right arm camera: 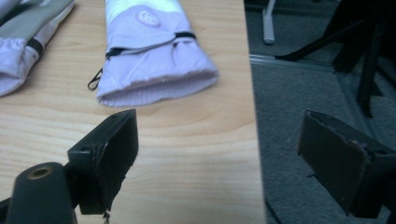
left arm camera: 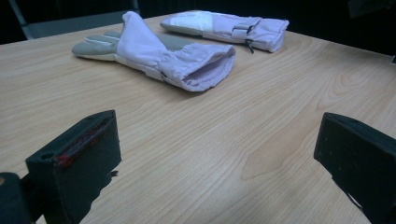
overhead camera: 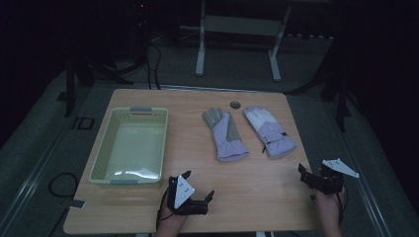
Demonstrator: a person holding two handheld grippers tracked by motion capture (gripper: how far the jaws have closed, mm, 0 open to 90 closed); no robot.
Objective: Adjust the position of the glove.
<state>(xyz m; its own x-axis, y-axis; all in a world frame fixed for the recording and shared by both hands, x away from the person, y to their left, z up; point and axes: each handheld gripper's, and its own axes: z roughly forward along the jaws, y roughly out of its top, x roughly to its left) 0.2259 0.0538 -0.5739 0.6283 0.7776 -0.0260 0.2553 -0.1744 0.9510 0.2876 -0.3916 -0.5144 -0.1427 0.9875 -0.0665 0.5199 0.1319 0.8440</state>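
We are holding our left gripper (overhead camera: 211,195) and right gripper (overhead camera: 302,172) low in the frame, fingers apart, gripping nothing. Two lilac gloves, left glove (overhead camera: 225,134) and right glove (overhead camera: 269,131), are lying side by side at table (overhead camera: 257,197) centre.

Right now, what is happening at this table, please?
A person holds two grippers near the table's front edge. The left gripper and the right gripper are both open and empty. Two lilac gloves lie flat ahead: the left glove and the right glove. A pale basket stands empty at the left.
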